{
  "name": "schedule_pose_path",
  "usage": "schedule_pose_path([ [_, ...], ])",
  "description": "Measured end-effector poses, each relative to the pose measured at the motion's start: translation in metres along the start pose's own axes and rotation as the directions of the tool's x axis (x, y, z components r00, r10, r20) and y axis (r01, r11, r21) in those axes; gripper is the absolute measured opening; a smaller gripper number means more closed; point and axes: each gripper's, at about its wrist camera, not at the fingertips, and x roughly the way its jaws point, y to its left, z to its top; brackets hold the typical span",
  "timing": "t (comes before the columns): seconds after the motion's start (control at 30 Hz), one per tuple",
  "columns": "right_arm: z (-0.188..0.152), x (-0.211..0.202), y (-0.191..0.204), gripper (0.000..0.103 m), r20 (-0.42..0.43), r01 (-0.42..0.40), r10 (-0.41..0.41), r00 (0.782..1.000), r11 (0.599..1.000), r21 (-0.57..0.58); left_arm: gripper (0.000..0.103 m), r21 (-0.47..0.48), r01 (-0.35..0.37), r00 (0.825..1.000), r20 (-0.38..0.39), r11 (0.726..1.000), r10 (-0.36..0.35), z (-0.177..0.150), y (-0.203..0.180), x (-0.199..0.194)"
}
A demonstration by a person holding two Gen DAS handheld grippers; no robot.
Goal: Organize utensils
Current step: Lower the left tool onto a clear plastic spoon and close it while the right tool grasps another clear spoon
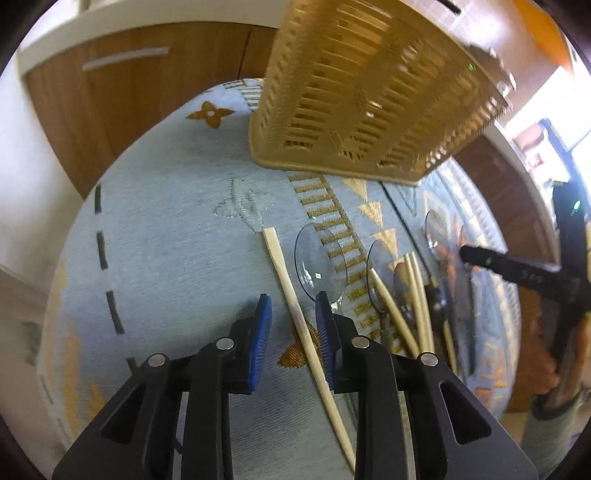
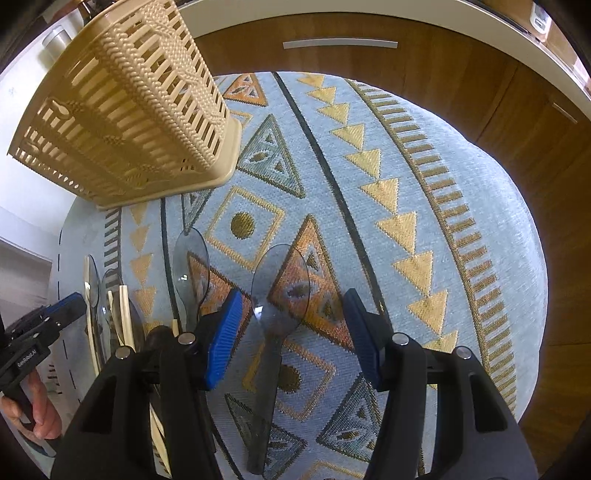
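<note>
Patterned cloth [image 2: 424, 206]: pale blue woven surface with gold triangles, dark stripes and orange-edged motifs. Wooden cabinet fronts [image 2: 424, 74]: warm brown, behind the cloth, with a pale bar handle [image 2: 340, 44]. White countertop edge [image 2: 369, 18] above the cabinets. White wall [image 1: 22, 147] at the left. Bright area [image 1: 546, 99] at the far right, possibly a window; blurred.

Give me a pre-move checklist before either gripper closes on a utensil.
1. Left gripper open: ok.
2. Chopstick lies between the left jaws: ok.
3. Right gripper open: ok.
4. Clear spoon handle lies between the right jaws: ok.
5. Basket upright on the cloth: ok.
6. Basket compartments free to receive utensils: cannot tell.
</note>
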Motion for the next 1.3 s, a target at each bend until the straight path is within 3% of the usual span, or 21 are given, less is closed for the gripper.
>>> schedule_pose_path([
  [0.2,-0.005,0.006,0.014,0.053,-0.013,0.059,-0.060,0.998,0.998,-0.037,0.022,0.044,-0.099,0.995,-0.009,0.994,0.099,0.015,-0.017,0.008],
  [0.27,-0.005,0.009,0.023,0.053,-0.026,0.083,-0.084,0.996,0.995,-0.049,0.019,0.063,-0.141,0.990,-0.008,0.988,0.142,0.022,-0.023,0.013],
  [0.33,-0.004,0.011,0.028,0.053,-0.039,0.099,-0.101,0.994,0.993,-0.058,0.008,0.069,-0.170,0.985,-0.007,0.983,0.171,0.024,-0.025,0.015],
  [0.4,-0.001,0.013,0.034,0.053,-0.051,0.111,-0.114,0.992,0.992,-0.061,0.005,0.053,-0.158,0.987,-0.002,0.986,0.158,0.026,-0.024,0.014],
  [0.47,0.001,0.014,0.039,0.043,-0.050,0.136,-0.140,0.989,0.988,-0.077,0.001,0.023,-0.134,0.991,0.008,0.991,0.133,0.028,-0.019,0.012],
  [0.5,0.001,0.014,0.042,0.033,-0.049,0.131,-0.135,0.990,0.988,-0.083,0.000,0.009,-0.125,0.992,0.013,0.992,0.125,0.027,-0.016,0.010],
  [0.53,0.002,0.013,0.044,0.031,-0.050,0.125,-0.129,0.990,0.989,-0.084,0.000,0.000,-0.126,0.992,0.018,0.992,0.126,0.027,-0.014,0.008],
  [0.77,0.005,0.016,0.054,0.031,-0.052,0.114,-0.119,0.992,0.990,-0.084,0.001,-0.050,-0.055,0.998,-0.008,0.997,0.055,0.025,0.018,-0.002],
  [0.87,0.007,0.017,0.057,0.032,-0.065,0.118,-0.125,0.990,0.988,-0.103,0.008,-0.038,-0.043,0.998,-0.041,0.998,0.041,0.028,0.022,0.001],
  [0.9,0.007,0.017,0.043,0.032,-0.071,0.114,-0.123,0.990,0.987,-0.115,0.014,-0.029,-0.044,0.998,-0.052,0.999,0.043,0.030,0.022,0.003],
  [1.13,0.016,0.020,0.042,0.032,-0.091,0.089,-0.100,0.991,0.990,-0.112,0.015,0.029,-0.091,0.991,-0.093,0.995,0.093,0.040,0.009,0.012],
  [1.27,0.018,0.019,0.038,0.032,-0.077,0.090,-0.100,0.992,0.987,-0.130,0.017,-0.006,-0.005,0.997,-0.082,1.000,0.005,0.037,0.021,0.003],
  [1.3,0.015,0.018,0.033,0.032,-0.074,0.091,-0.102,0.992,0.987,-0.133,0.025,-0.021,0.016,0.997,-0.080,1.000,-0.018,0.037,0.024,0.002],
])
